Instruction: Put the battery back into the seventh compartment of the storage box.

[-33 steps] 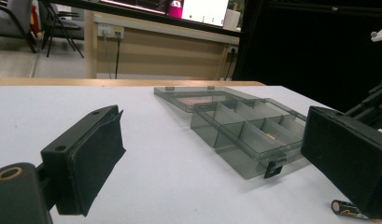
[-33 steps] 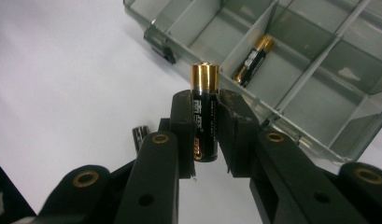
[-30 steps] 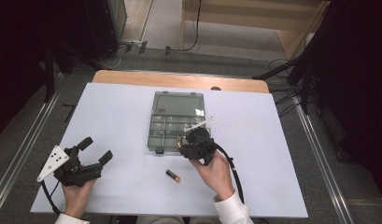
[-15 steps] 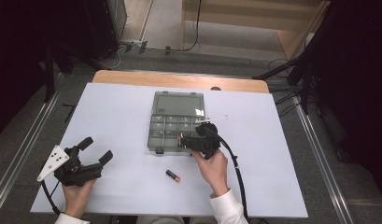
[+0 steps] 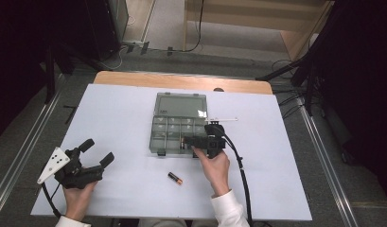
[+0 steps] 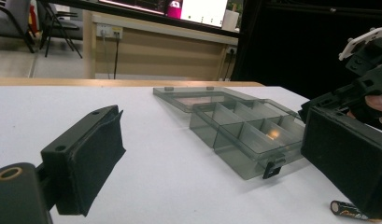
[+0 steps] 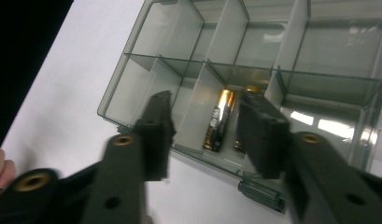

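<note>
R gripper (image 5: 189, 141) over near-right part of the clear organizer box (image 5: 174, 135), jaws pointing toward 9 o'clock in high view. Jaws have just been opening; now parted, pads off everything. In right gripper view a battery (image 7: 218, 120) lies in a near-row compartment, in the gap between the jaws and beyond the tips, lengthwise roughly 12–6. It's released, resting on compartment floor. A 2nd battery (image 7: 247, 93) sits behind the right jaw, mostly hidden; can't tell which compartment.

Box lid (image 5: 180, 104) folded flat open at 12 o'clock of the tray. Box sits approx centre of white table (image 5: 120, 113).

Loose battery (image 5: 175, 178) on table, outside box, at about 7 o'clock from R gripper, near the person's right hand (image 5: 215, 168).

L gripper (image 5: 94, 154) well apart at 8 o'clock of box, near table's left-front corner, jaws spread wide, nothing between. L gripper view: box (image 6: 244, 128) ahead, loose battery (image 6: 346, 209) by the right jaw.
</note>
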`<move>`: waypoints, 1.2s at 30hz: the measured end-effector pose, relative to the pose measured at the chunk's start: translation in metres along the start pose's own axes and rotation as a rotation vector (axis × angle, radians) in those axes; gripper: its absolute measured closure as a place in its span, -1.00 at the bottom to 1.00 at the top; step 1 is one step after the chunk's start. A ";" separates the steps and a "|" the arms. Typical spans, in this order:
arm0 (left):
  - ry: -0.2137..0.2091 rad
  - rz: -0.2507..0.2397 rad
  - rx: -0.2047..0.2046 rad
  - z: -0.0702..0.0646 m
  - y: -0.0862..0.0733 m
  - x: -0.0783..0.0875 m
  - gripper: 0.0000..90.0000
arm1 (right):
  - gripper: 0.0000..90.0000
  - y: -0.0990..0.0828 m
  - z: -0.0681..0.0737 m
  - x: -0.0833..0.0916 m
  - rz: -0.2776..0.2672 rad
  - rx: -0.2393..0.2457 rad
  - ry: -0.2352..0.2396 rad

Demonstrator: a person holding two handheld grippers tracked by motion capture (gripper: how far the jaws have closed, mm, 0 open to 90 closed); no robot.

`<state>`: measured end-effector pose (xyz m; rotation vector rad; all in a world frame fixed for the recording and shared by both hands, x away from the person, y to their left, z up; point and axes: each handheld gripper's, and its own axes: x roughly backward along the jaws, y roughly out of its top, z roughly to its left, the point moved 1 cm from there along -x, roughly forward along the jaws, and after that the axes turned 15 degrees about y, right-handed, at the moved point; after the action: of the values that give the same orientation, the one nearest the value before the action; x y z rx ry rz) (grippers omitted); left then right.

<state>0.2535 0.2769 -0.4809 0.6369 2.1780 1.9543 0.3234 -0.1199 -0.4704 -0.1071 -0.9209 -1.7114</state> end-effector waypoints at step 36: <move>0.000 0.000 0.001 -0.001 0.000 -0.001 -0.88 | -1.00 -0.032 0.070 0.000 0.202 0.479 -0.009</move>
<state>0.2537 0.2761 -0.4812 0.6375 2.1793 1.9532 0.2701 -0.0744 -0.4385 0.1077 -1.2577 -1.2701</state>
